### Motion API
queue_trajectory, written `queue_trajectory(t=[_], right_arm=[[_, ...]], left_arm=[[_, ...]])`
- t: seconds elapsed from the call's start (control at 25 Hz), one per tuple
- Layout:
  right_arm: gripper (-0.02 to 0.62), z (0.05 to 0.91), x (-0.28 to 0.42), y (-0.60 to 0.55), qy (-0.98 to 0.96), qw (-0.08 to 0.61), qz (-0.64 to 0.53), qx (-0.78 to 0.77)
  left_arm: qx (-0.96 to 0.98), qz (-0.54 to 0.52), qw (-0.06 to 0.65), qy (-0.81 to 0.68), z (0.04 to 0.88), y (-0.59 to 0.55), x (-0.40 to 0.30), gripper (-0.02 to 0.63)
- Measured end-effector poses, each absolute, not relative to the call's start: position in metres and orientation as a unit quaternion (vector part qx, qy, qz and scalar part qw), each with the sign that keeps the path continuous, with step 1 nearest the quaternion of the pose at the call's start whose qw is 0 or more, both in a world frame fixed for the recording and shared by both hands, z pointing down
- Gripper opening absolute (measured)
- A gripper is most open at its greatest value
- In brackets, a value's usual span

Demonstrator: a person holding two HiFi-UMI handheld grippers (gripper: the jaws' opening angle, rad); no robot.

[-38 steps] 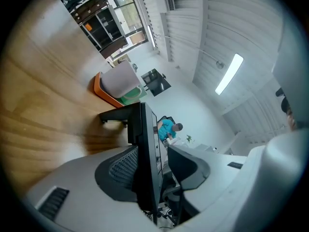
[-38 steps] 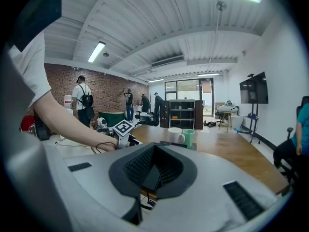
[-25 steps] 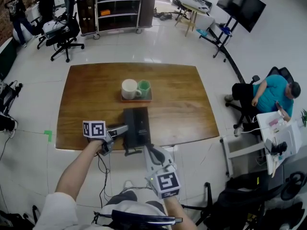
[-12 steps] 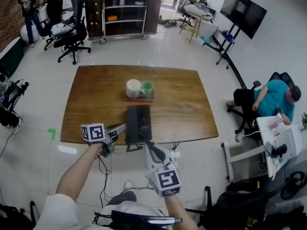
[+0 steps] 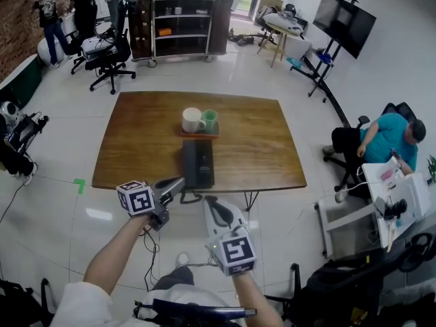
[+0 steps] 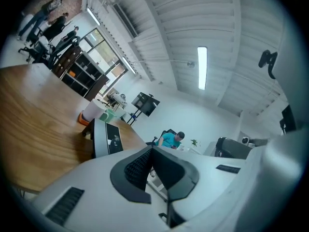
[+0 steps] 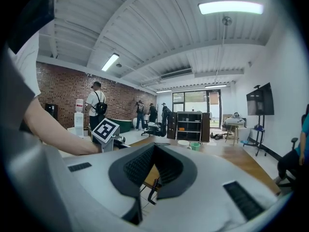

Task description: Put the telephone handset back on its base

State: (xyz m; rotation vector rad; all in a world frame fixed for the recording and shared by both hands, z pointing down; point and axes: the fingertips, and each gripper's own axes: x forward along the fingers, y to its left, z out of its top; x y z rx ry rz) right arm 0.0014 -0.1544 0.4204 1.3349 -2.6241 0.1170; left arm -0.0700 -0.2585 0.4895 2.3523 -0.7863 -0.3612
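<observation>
A black telephone [image 5: 197, 163] stands near the front edge of the wooden table [image 5: 259, 148]; the left gripper view shows it too [image 6: 107, 138]. Its handset [image 5: 189, 162] lies along the left side of the base, and the coiled cord [image 5: 187, 197] hangs over the table's edge. My left gripper [image 5: 180, 182] is off the table, just in front of the phone's left corner. Its jaws have just been closing and are shut with nothing between them [image 6: 151, 149]. My right gripper [image 5: 210, 201] hangs lower and nearer to me, also shut and empty [image 7: 154, 146].
Behind the phone, a white mug [image 5: 192, 120] and a green cup [image 5: 208, 120] stand on a small orange tray [image 5: 199, 134]. A person sits in a chair [image 5: 381, 138] at the right. A shelf cart [image 5: 180, 19], office chairs and other people are far behind the table.
Both grippers have drawn back from the table toward me and risen. The left one has left the phone's left side and closed its jaws. The phone has stayed put.
</observation>
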Motion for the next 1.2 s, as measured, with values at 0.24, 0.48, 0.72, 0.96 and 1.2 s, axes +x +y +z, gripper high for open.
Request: queue_trajectory(t=[0.24, 0.48, 0.72, 0.96, 1.2], right_arm=[[0.005, 0.409, 0.010, -0.114, -0.891, 0.089, 0.023, 0.446], [0.005, 0.400, 0.013, -0.069, -0.898, 0.076, 0.013, 0.433], [0.003, 0.391, 0.019, -0.016, -0.905, 0.068, -0.004, 0.420], [0.005, 0.384, 0.018, 0.036, -0.912, 0.041, 0.004, 0.408], [0.004, 0.378, 0.023, 0.082, -0.916, 0.033, -0.004, 0.399]], left_arm=[[0.910, -0.148, 0.232, -0.309, 0.439, -0.196, -0.049, 0.003], [0.925, -0.145, 0.138, -0.322, 0.393, -0.117, -0.029, 0.003], [0.924, -0.133, 0.067, -0.353, 0.365, -0.038, -0.015, 0.003], [0.914, -0.133, 0.033, -0.382, 0.351, 0.028, -0.010, 0.003], [0.907, -0.139, 0.027, -0.396, 0.342, 0.079, -0.008, 0.003]])
